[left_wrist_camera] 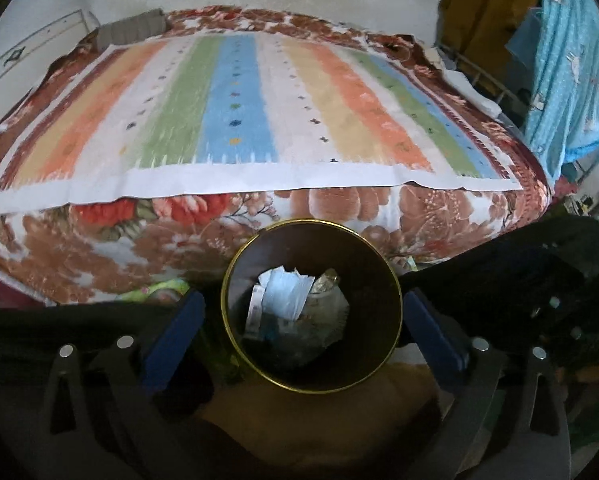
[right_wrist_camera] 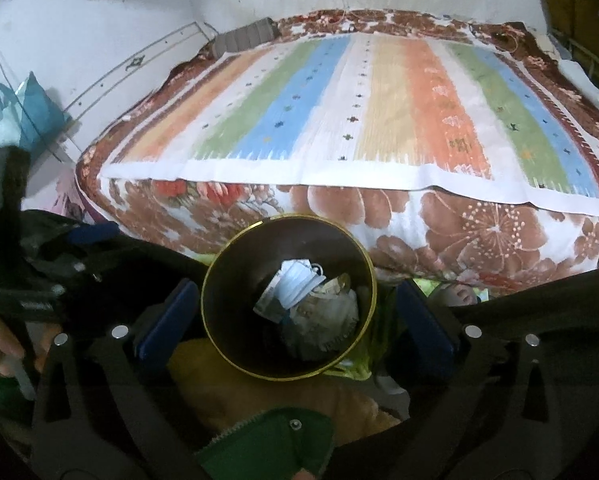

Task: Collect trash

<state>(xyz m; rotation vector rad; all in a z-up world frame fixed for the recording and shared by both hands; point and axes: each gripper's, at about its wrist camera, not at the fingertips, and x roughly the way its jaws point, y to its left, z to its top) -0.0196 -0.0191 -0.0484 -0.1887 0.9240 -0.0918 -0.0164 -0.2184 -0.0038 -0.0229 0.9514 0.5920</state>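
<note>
Closest to the lens in the right wrist view is a green zip pouch or sleeve cuff [right_wrist_camera: 275, 440] at 6 o'clock, can't tell which tbh; right behind it the right gripper [right_wrist_camera: 295, 316] w/ its blue pads spread wide, nothing between them but the open mouth of the bin [right_wrist_camera: 219, 320] further down; pads aren't touching the rim afaict. Same story in the left wrist view; left gripper [left_wrist_camera: 305, 332] is spread all the way, jaws straddling the bin w/o pinching anything; both tongs empty.

Progress: looks mostly done imo. The trash [left_wrist_camera: 295, 312] sits at the bottom of the dark, gold-rimmed bin, dead centre in both views; I can make out a pale blue face mask [right_wrist_camera: 297, 284], some crumpled white paper and a clear wrapper-ish thing, rest is too dark. The striped cloth [left_wrist_camera: 239, 112] on the bed at 12 o'clock shows no litter on it, and the floral blanket [right_wrist_camera: 479, 232] under it looks bare too; so from these pics I'd guess nothing's left on the bed. Floor around the bin is hidden by the grippers and dark clothing, so can't rule out bits down there.

Writing/brands: nothing legible; a white strip in the trash at about 9 o'clock of the pile may have print but it's too blurry to read.
</note>
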